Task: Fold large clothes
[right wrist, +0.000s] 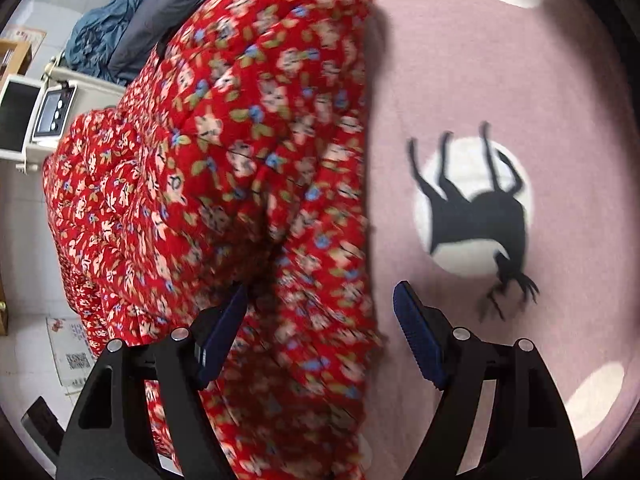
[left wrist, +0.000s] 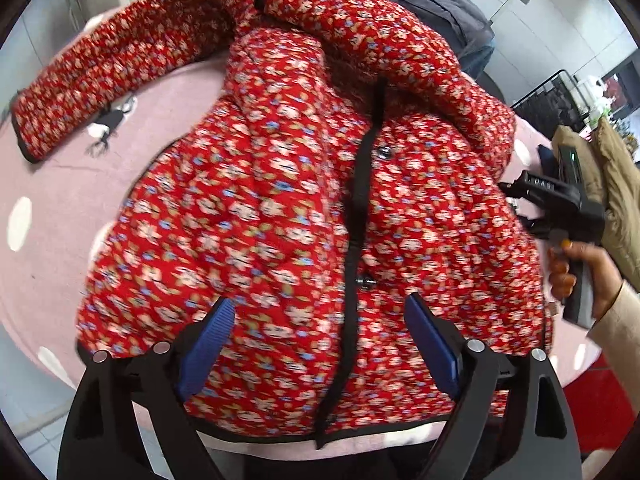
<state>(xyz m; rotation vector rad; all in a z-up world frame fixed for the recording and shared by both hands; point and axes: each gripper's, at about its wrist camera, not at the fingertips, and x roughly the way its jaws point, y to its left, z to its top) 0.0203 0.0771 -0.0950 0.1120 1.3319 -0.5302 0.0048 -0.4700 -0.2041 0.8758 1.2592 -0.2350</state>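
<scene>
Here we hold both grippers with fingers apart: the quilted red jacket (left wrist: 312, 208) spreads ahead of our left gripper (left wrist: 320, 344), placket running away lengthwise, while our right gripper (right wrist: 320, 332) straddles its nearer side edge.

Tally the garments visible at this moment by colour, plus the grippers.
Red floral jacket: 1
Dark grey garment behind it: 1
Blue garment at the back: 1
Tan garment at the right edge: 1
Grippers, left gripper and right gripper: 2
Total: 6
</scene>
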